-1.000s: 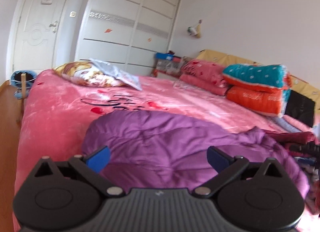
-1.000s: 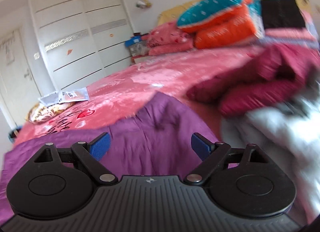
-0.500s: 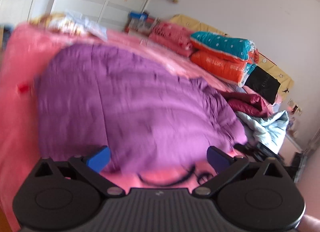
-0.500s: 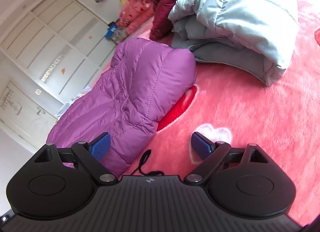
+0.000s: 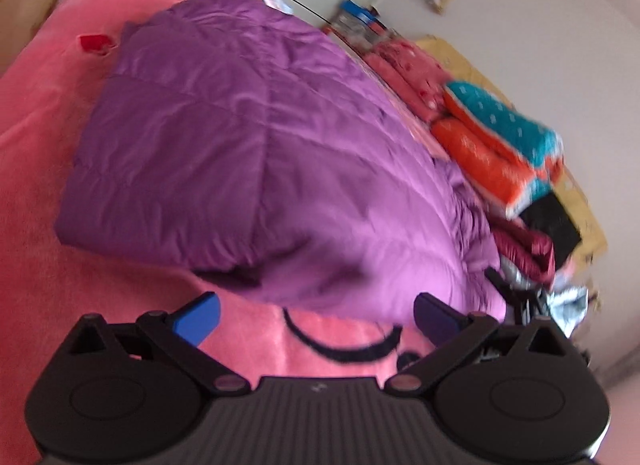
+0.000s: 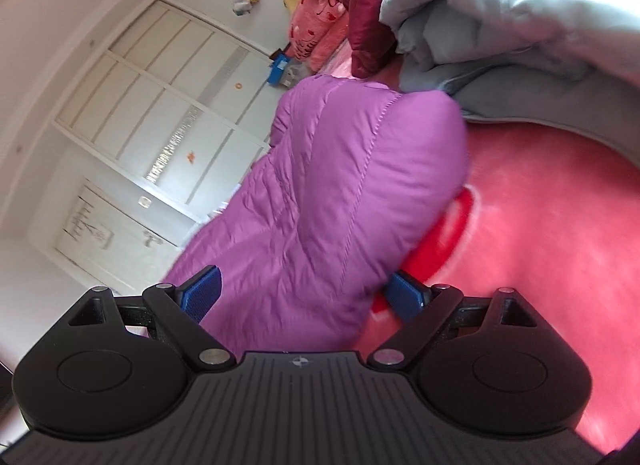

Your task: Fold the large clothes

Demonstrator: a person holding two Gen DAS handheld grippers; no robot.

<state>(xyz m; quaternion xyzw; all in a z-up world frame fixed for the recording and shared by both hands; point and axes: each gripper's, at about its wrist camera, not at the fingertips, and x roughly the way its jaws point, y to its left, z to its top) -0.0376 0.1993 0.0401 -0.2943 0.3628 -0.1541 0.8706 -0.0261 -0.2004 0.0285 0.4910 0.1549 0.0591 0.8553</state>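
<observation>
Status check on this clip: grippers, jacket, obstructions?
Left gripper open, empty. Right gripper open, straddling purple jacket edge. Grey coat crowds jacket's far end.

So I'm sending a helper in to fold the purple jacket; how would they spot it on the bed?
Find the bed's pink plush blanket. The purple quilted puffer jacket lies across its middle, nearest the open grippers. Beside it are a maroon jacket and a pale blue-grey one; it's the only purple piece.

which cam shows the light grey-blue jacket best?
Right wrist: the light grey-blue jacket fills the upper right, bunched beside the purple jacket. Left wrist shows only a small blurred scrap at the far right edge.
</observation>
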